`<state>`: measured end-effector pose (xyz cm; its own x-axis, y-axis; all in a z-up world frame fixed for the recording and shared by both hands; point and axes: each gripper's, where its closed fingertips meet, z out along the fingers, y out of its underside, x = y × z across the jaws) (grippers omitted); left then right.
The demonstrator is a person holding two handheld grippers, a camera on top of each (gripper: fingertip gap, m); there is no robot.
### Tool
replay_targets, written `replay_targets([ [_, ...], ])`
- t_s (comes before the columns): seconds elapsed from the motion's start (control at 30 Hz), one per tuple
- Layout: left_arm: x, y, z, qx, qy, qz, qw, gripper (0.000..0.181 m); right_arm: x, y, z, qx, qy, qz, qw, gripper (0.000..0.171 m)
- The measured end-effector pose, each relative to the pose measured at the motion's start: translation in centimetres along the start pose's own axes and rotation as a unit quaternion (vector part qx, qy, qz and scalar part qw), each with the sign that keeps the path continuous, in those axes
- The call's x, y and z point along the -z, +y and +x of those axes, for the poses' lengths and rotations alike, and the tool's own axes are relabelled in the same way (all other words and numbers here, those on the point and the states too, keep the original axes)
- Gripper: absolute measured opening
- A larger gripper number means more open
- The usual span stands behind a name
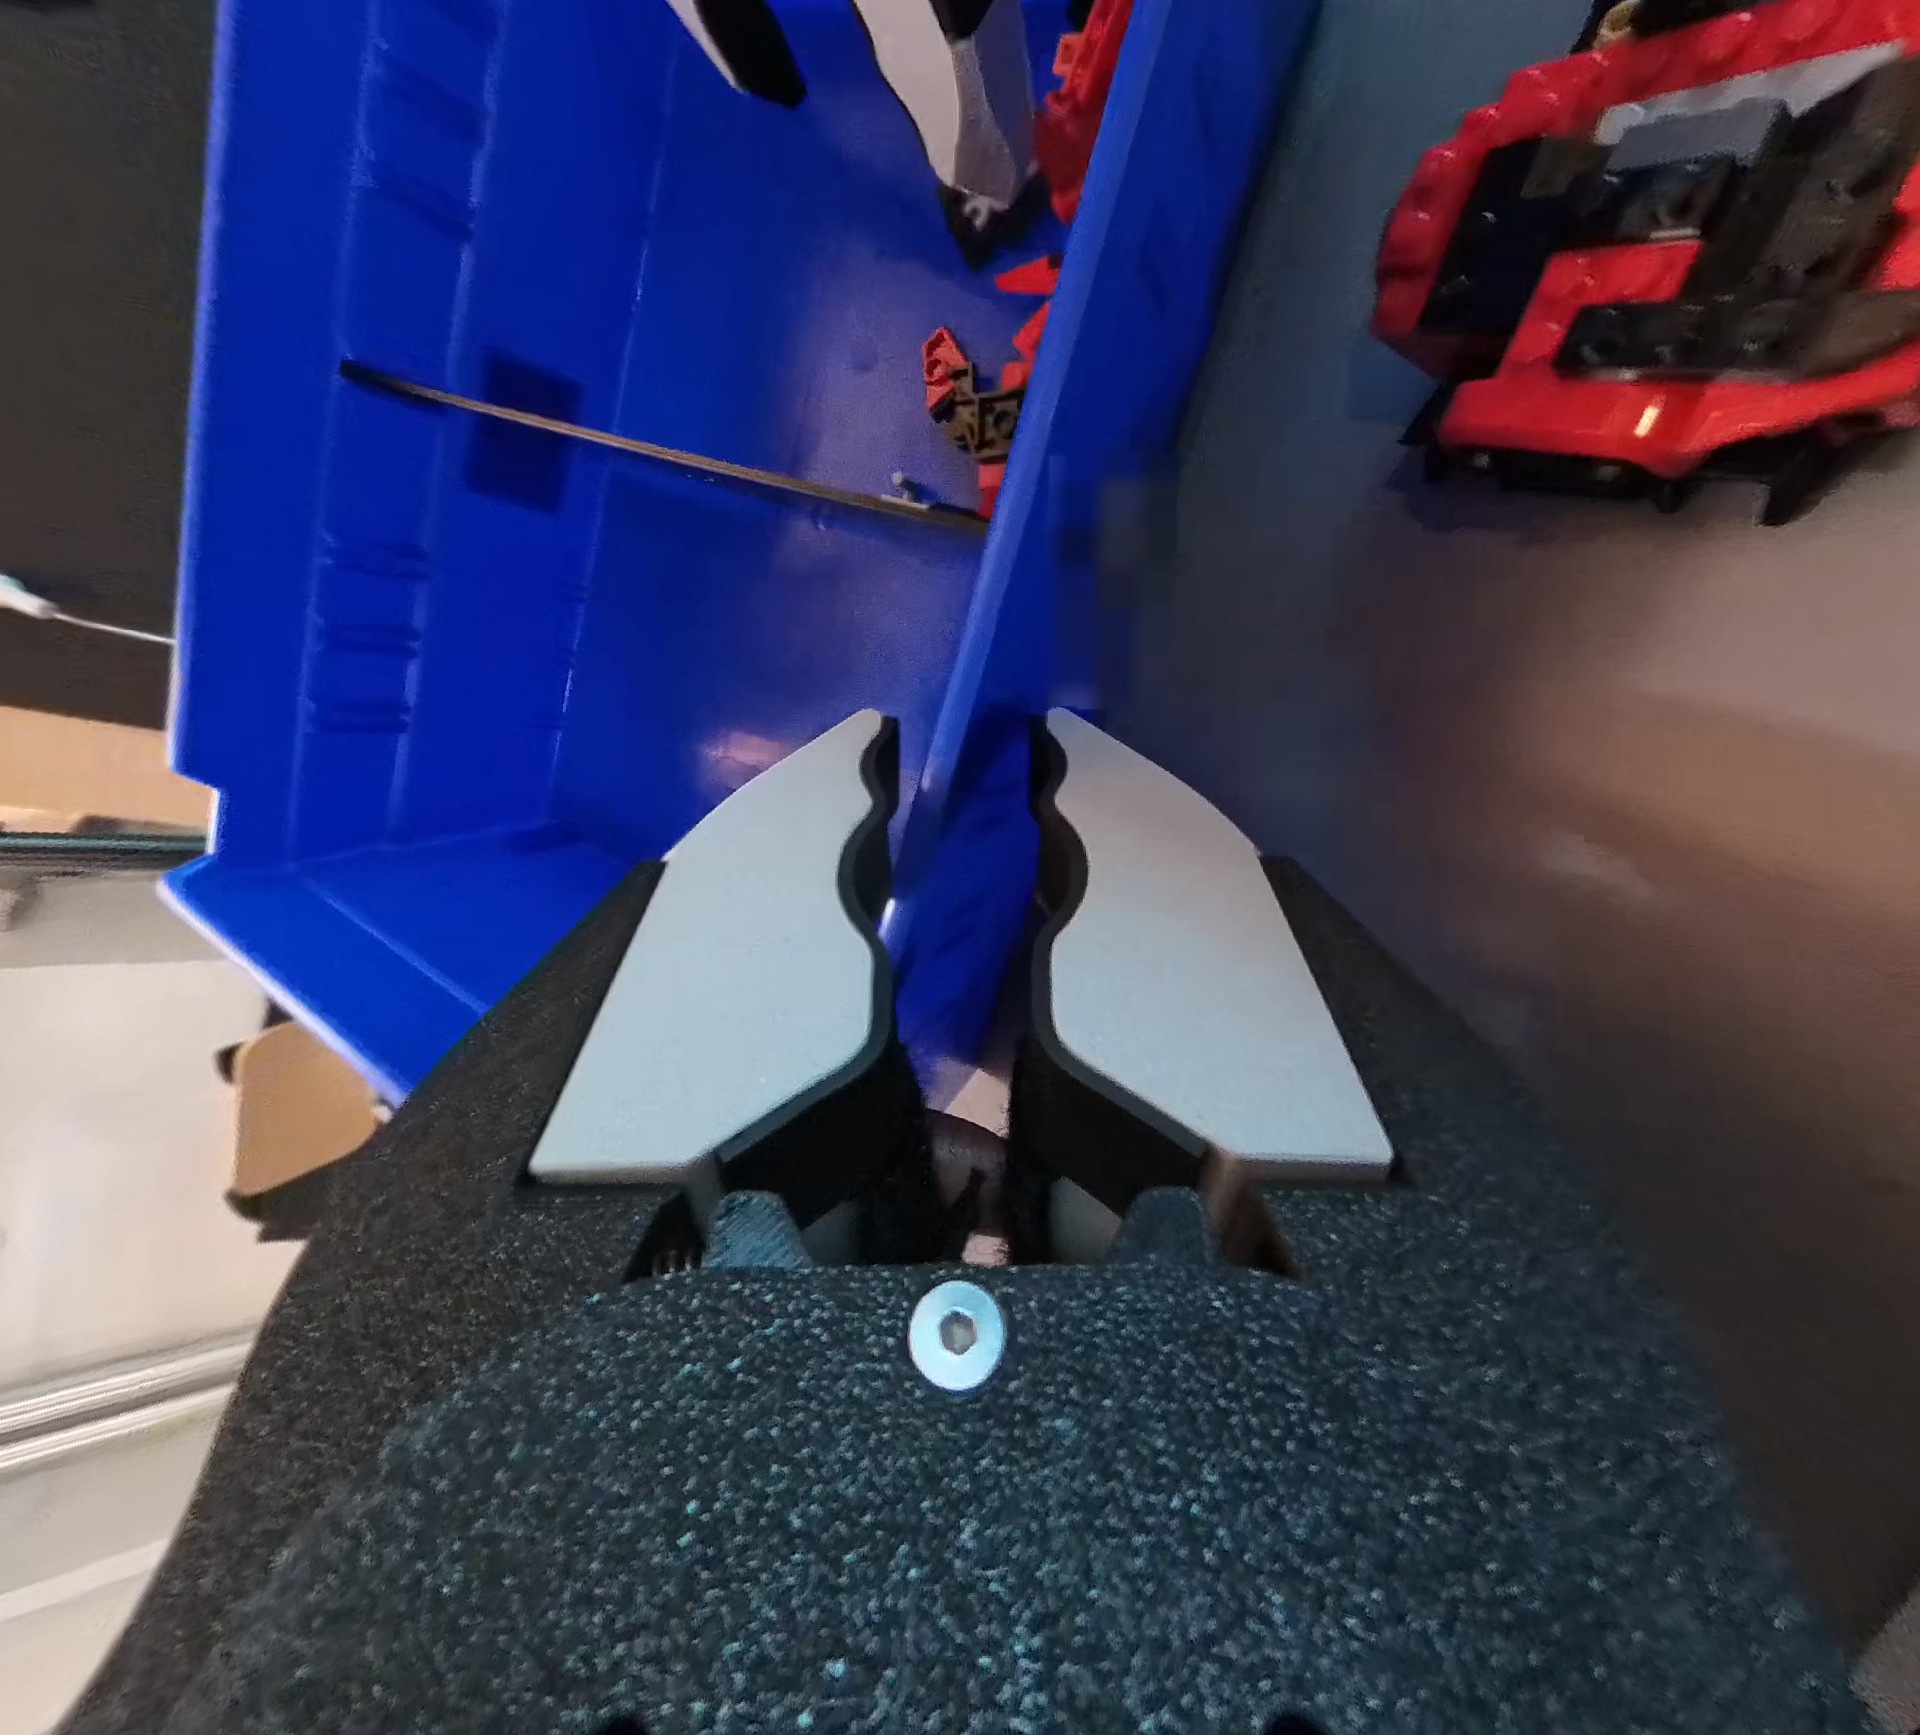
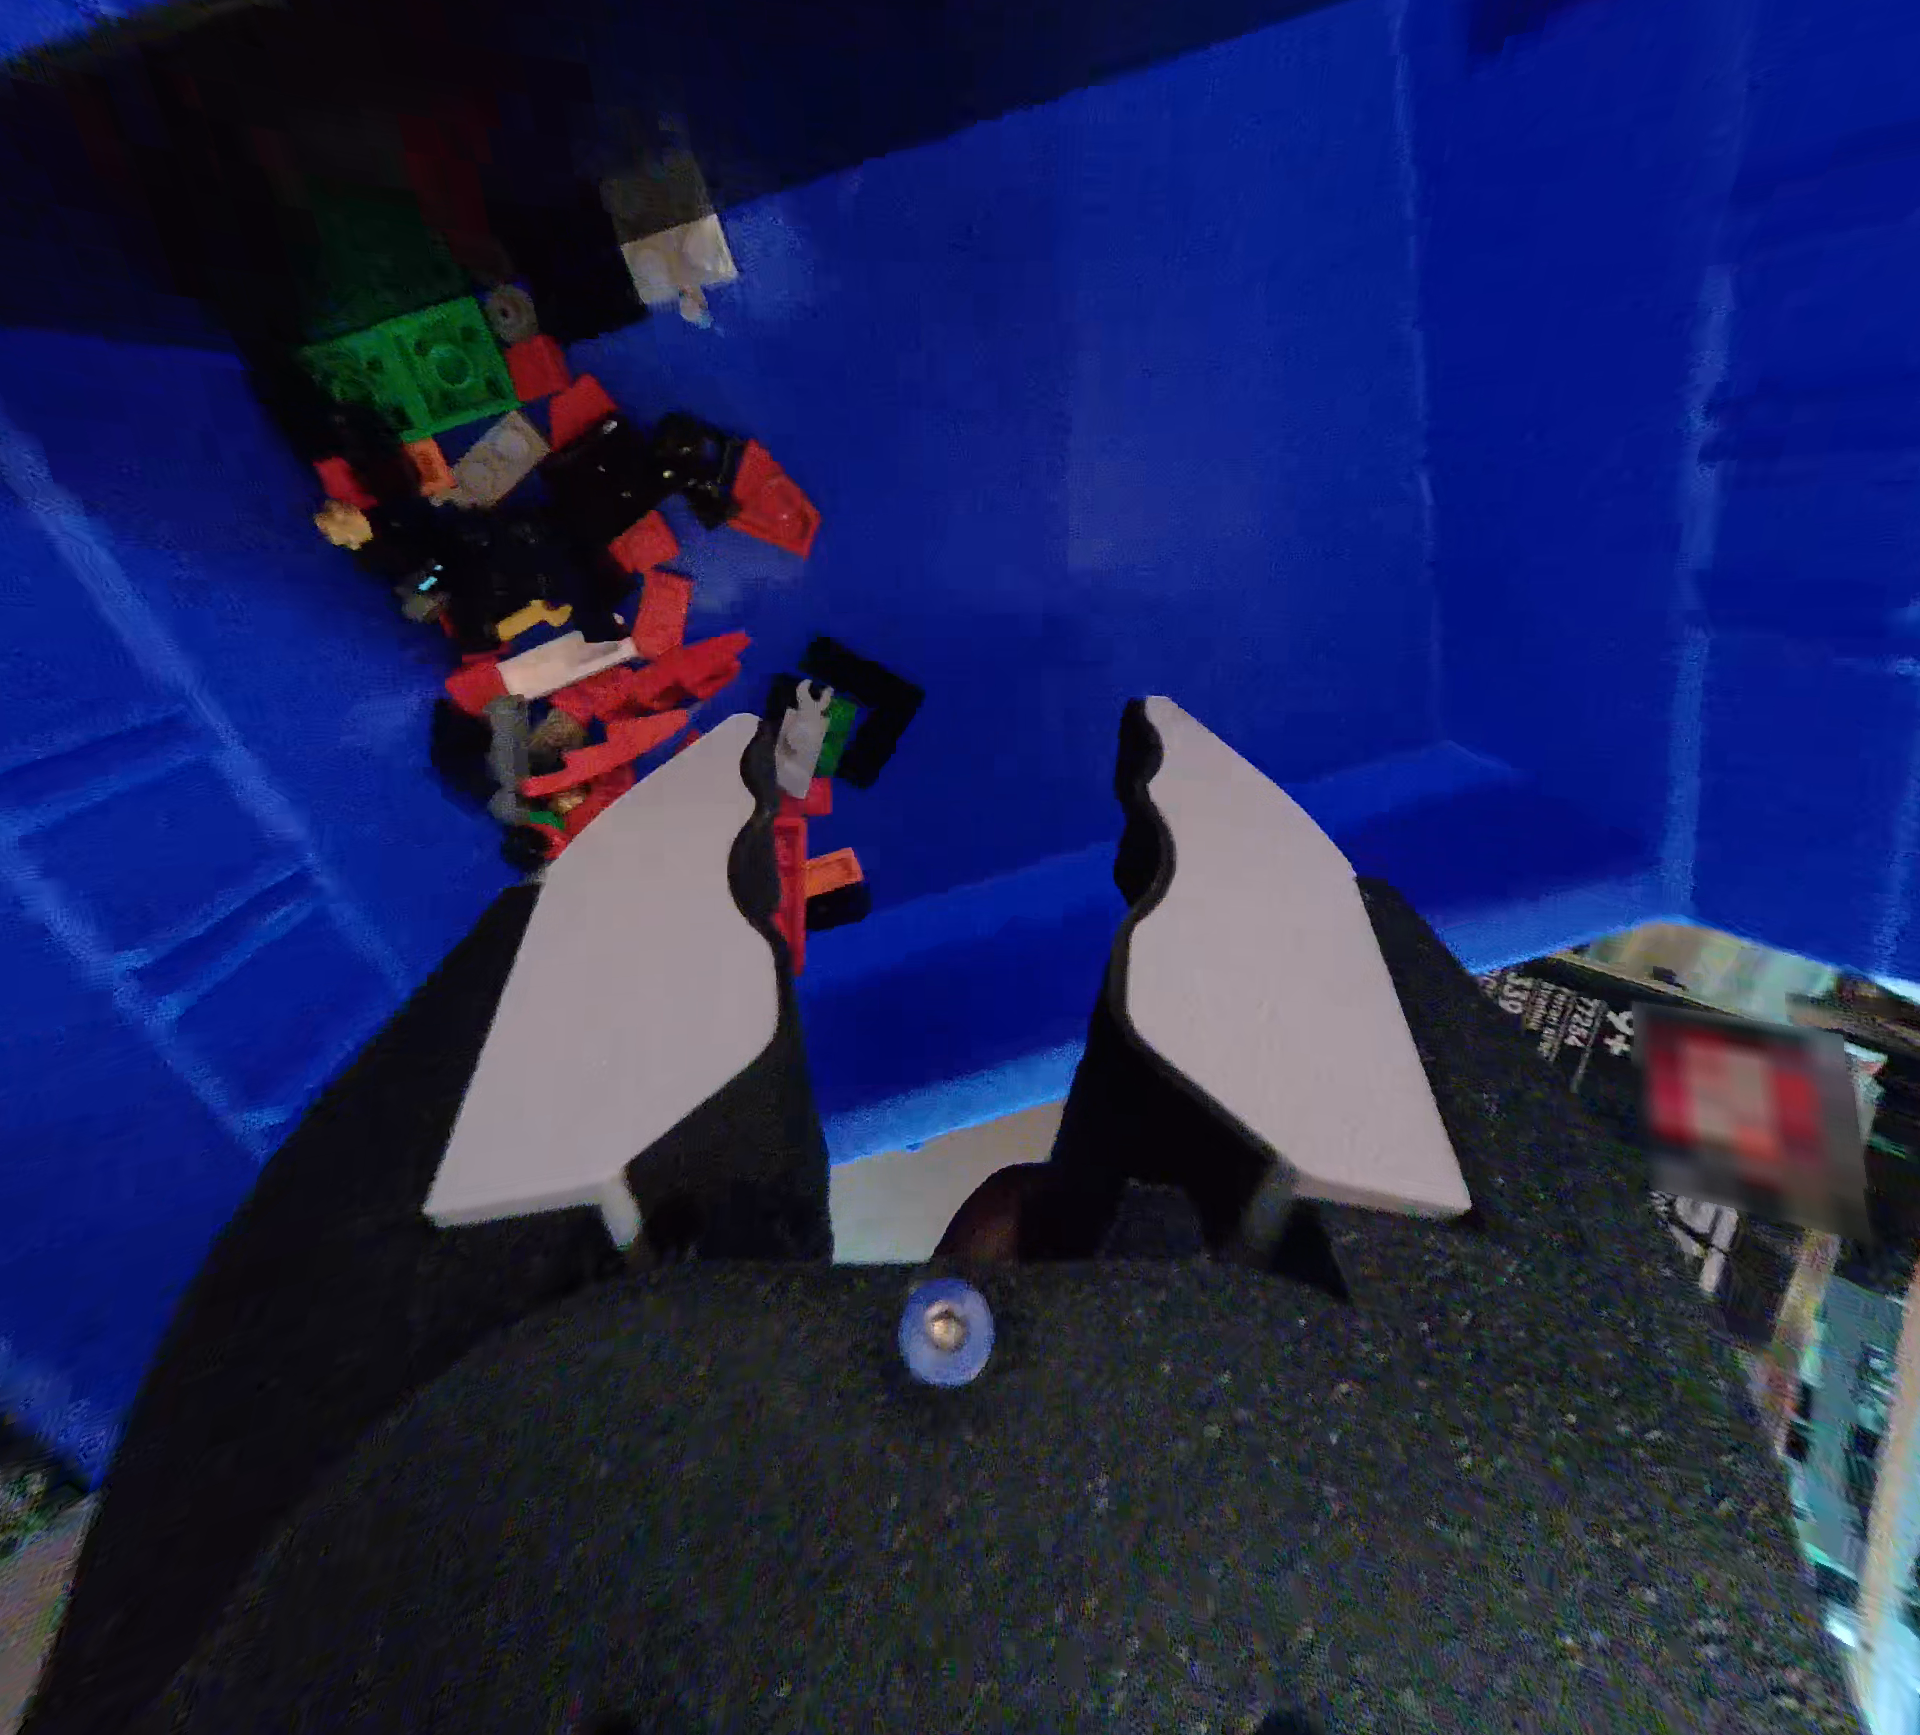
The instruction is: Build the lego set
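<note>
My left gripper (image 1: 961,729) is shut on the side wall of a blue plastic bin (image 1: 520,542), holding it tilted. Loose red and black lego pieces (image 1: 971,397) lie inside along that wall. The other gripper (image 1: 883,75) reaches into the bin from above. A partly built red and black lego car (image 1: 1662,283) sits on the table to the right. In the right wrist view, my right gripper (image 2: 951,729) is open inside the blue bin (image 2: 1247,438), empty. A pile of red, black, green and white lego pieces (image 2: 582,605) lies just left of its left finger (image 2: 644,937).
A grey table surface (image 1: 1455,750) extends right of the bin. A printed booklet or box (image 2: 1714,1166) lies outside the bin at the lower right. A black divider strip (image 1: 665,449) crosses the bin floor. Cardboard (image 1: 291,1124) shows at the lower left.
</note>
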<state>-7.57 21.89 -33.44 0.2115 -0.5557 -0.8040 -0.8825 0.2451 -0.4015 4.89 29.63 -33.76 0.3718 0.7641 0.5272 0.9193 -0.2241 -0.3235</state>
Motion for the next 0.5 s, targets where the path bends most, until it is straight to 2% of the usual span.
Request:
replay_targets([
  [0.1,-0.8,0.0,-1.0,0.022,0.040,-0.020,0.999,0.031,1.1,-0.5,0.4,-0.050,-0.012,0.032,0.998,0.063],
  [0.3,-1.6,0.0,-2.2,0.059,0.090,-0.033,0.994,0.040,5.0,-1.8,3.2,-0.143,0.032,0.117,0.982,0.064],
  [0.4,-1.2,-0.2,-2.9,0.075,0.061,-0.018,0.995,0.040,6.8,-3.2,3.7,-0.200,0.020,0.177,0.963,0.061],
  [0.5,1.7,-1.2,-4.5,0.069,-0.003,0.026,0.997,0.036,8.2,-4.9,3.4,-0.231,0.006,0.227,0.946,0.059],
])
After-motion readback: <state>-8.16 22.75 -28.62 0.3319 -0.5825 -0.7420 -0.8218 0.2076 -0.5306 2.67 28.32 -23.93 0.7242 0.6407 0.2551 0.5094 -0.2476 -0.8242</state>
